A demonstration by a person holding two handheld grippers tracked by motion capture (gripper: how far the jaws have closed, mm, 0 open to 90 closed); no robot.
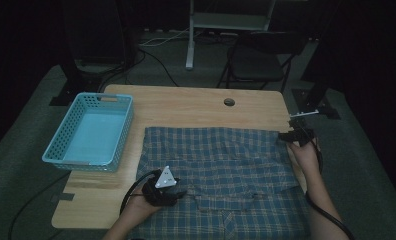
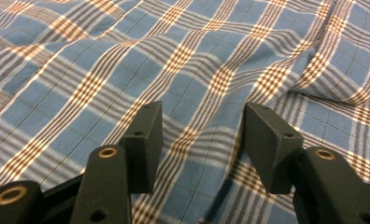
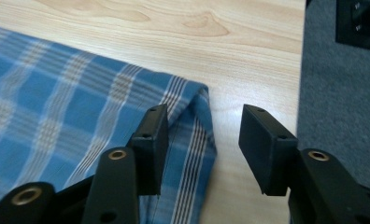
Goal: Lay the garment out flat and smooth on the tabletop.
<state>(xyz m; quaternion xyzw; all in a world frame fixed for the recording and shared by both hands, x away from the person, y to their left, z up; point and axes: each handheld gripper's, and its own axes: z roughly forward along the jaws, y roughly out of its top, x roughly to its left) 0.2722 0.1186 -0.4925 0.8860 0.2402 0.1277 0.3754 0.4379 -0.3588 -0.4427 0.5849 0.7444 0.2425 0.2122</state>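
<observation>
Both claws, left claw [image 1: 172, 192] and right claw [image 1: 292, 135], part-open and empty; recommended: re-grip blue plaid cotton shirt [image 1: 221, 165] corner at 3 o'clock squarely on wooden desk [image 1: 186, 107].

We look down from high, facing twelve o'clock over table [image 1: 196, 107]; gripper views sit close above plaid shirt [image 1: 221, 170], shared.
</observation>
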